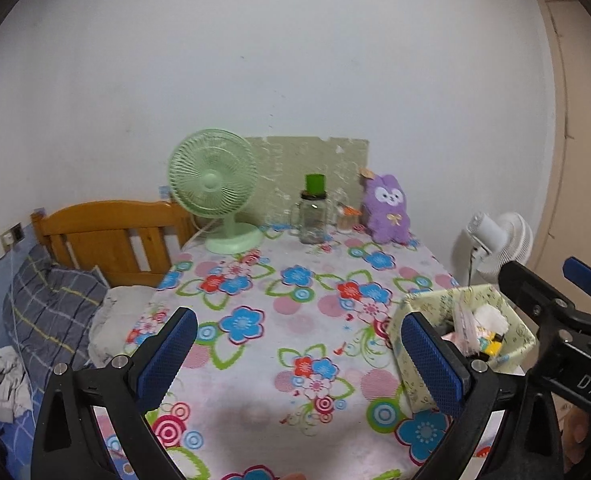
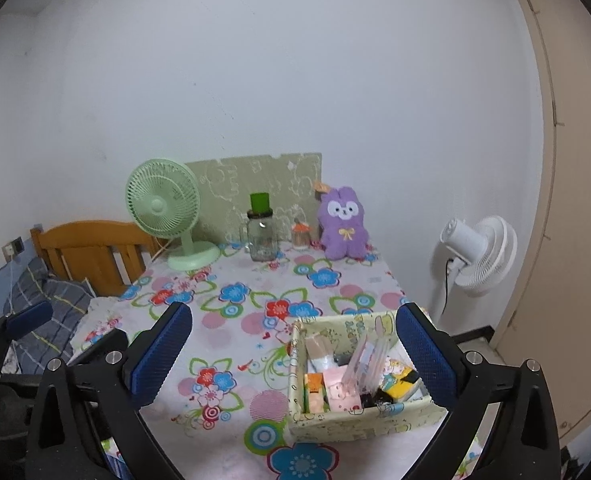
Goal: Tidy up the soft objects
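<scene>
A purple plush rabbit (image 1: 387, 210) sits upright at the far right of the flowered table (image 1: 279, 320), against the wall; it also shows in the right wrist view (image 2: 343, 226). A pale green patterned box (image 2: 355, 376) holding several small items stands at the table's near right, also in the left wrist view (image 1: 463, 336). My left gripper (image 1: 299, 360) is open and empty above the table's near edge. My right gripper (image 2: 295, 360) is open and empty, just before the box.
A green desk fan (image 1: 215, 196), a glass jar with a green lid (image 1: 313, 212) and a small bottle (image 1: 347, 218) stand at the back. A wooden bed headboard (image 1: 107, 236) and bedding lie left. A white floor fan (image 2: 479, 252) stands right.
</scene>
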### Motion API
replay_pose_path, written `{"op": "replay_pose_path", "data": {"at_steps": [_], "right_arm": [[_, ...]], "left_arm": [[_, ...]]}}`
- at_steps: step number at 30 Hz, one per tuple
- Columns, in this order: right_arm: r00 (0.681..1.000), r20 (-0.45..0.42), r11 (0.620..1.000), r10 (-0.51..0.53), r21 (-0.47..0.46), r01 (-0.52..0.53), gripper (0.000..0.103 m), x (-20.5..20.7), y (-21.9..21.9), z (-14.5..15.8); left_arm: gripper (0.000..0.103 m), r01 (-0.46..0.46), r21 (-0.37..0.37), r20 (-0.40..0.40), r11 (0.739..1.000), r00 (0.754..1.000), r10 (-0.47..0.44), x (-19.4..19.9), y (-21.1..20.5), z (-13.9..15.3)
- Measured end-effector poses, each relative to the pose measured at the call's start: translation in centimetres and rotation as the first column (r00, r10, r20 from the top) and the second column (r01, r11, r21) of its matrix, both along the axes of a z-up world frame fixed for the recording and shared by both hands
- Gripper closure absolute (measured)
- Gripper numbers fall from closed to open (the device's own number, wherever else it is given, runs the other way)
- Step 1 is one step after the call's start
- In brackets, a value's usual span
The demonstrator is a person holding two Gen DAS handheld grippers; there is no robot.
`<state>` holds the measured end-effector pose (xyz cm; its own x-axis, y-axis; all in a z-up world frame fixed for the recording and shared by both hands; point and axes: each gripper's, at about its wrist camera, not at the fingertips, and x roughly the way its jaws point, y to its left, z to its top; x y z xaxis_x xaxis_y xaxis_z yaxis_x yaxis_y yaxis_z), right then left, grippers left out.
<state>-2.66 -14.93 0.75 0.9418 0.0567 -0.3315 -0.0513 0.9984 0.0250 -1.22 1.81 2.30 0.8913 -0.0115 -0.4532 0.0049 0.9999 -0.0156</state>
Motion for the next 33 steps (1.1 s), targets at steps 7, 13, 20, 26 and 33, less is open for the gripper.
{"op": "replay_pose_path", "data": {"at_steps": [7,13,20,26,33], "right_arm": [[1.000,-0.004,0.999,0.027,0.032,-0.027,0.000,-0.29,-0.36,0.05],[1.000,0.005,0.999,0.031,0.021,-0.031,0.000,-0.37,-0.38,0.11],[1.000,0.001,0.999,0.024,0.029,-0.024,0.000,-0.28,-0.41,0.04],[1.000,-0.005,0.999,0.014,0.036,-0.014,0.000,-0.18,-0.51,-0.11],[1.000,-0.007,0.999,-0.003,0.042,0.004,0.000,-0.02,-0.46,-0.30]], "left_arm": [[0.000,-0.054,-0.002,0.033,0.999,0.998,0.055,-1.00,1.06,0.54],[0.000,-0.053,-0.001,0.039,0.999,0.998,0.053,-1.11,0.95,0.55],[0.000,-0.048,0.001,0.040,0.999,0.998,0.048,-1.00,0.84,0.56],[0.000,-0.046,0.002,0.040,0.999,0.998,0.046,-1.00,0.81,0.56],[0.000,-0.042,0.003,0.039,0.999,0.998,0.042,-0.73,0.94,0.52]]}}
